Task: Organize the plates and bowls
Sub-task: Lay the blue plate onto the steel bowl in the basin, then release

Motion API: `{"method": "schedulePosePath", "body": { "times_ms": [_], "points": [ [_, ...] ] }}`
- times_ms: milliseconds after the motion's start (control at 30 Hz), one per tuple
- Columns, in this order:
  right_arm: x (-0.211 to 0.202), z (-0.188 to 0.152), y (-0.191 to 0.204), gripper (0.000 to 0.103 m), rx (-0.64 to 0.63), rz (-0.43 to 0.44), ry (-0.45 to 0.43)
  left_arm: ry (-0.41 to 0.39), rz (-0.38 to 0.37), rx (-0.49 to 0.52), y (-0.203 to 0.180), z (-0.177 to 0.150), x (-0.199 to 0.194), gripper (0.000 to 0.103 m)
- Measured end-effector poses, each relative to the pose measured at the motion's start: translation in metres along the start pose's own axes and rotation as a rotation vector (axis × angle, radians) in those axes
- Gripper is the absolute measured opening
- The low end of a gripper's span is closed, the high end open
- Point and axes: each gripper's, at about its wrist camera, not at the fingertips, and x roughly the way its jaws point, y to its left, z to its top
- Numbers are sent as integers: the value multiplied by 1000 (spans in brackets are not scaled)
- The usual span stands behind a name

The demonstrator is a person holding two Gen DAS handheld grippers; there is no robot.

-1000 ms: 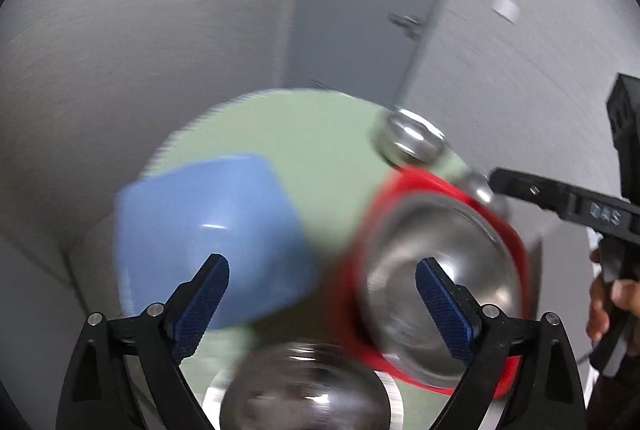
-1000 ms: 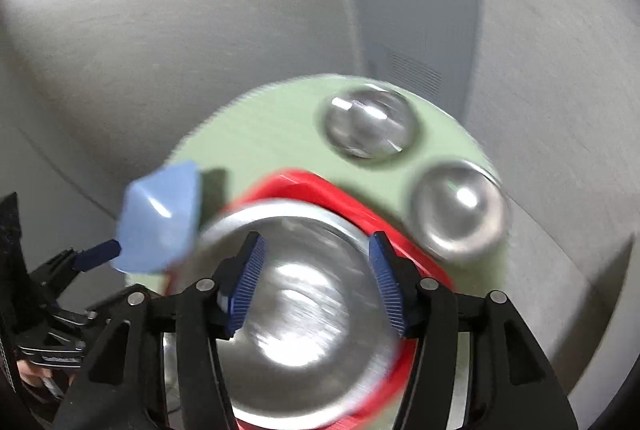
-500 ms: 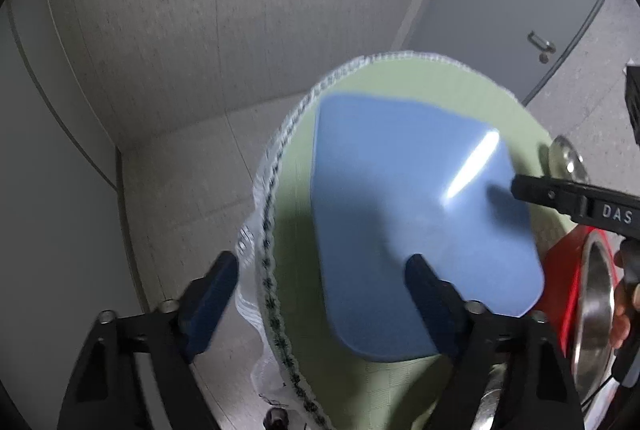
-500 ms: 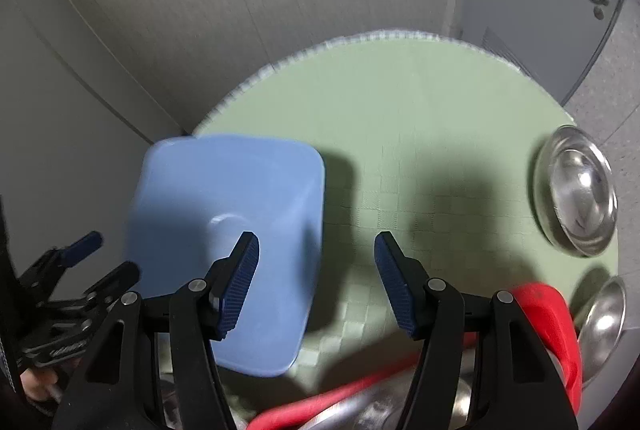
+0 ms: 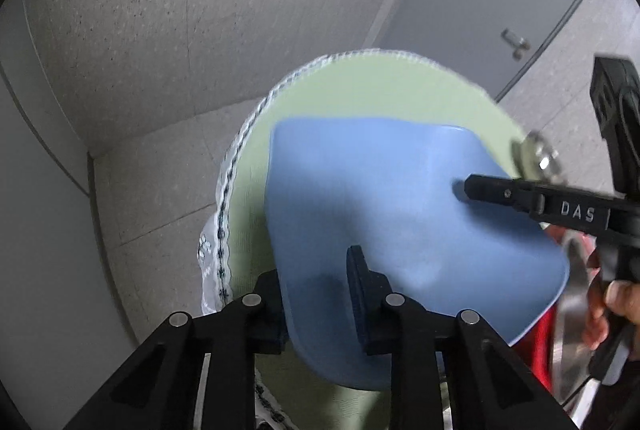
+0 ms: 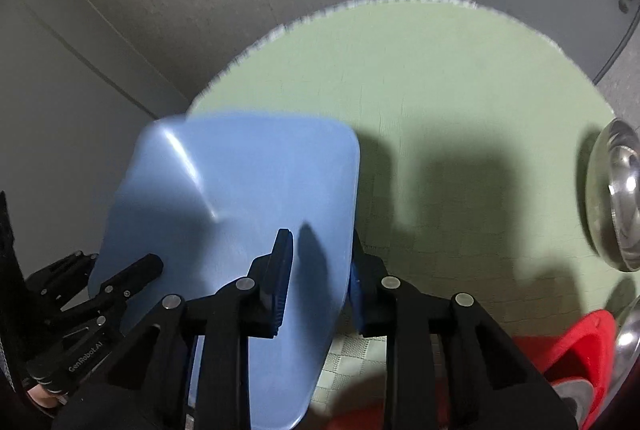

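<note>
Over the tabletop's (image 6: pixel 440 77) near edge, my left gripper (image 5: pixel 320 294) and right gripper (image 6: pixel 316 270) have just clamped one blue plate (image 6: pixel 240 197) (two steel bowls (image 6: pixel 612 197) cut off, right edge).

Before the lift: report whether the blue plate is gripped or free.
Gripped: both grippers, left and right, pinch the blue plate's rims.

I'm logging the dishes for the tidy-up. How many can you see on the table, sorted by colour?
blue plate: 1
red dish: 1
steel bowls: 3, two at the table's right edge and one in the red dish
Total: 5 in view; more may be hidden.
</note>
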Motion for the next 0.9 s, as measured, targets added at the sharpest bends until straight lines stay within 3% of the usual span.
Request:
{"method": "schedulePosePath", "body": {
  "times_ms": [233, 333, 567, 767, 900],
  "points": [
    [-87, -13, -6, 23, 30, 20, -178, -147, -59, 122, -44, 11, -69, 16],
    [-127, -34, -23, 23, 71, 0, -245, -166, -107, 208, -78, 5, -85, 16],
    [-176, -107, -82, 23, 208, -68, -294, -74, -188, 405, -148, -29, -69, 17],
    [-170, -163, -117, 23, 318, -98, -255, 16, -187, 496, -180, -57, -35, 19],
    [-153, -178, -127, 23, 357, -102, -226, 54, -160, 525, -193, -66, -20, 20]
  ]
}}
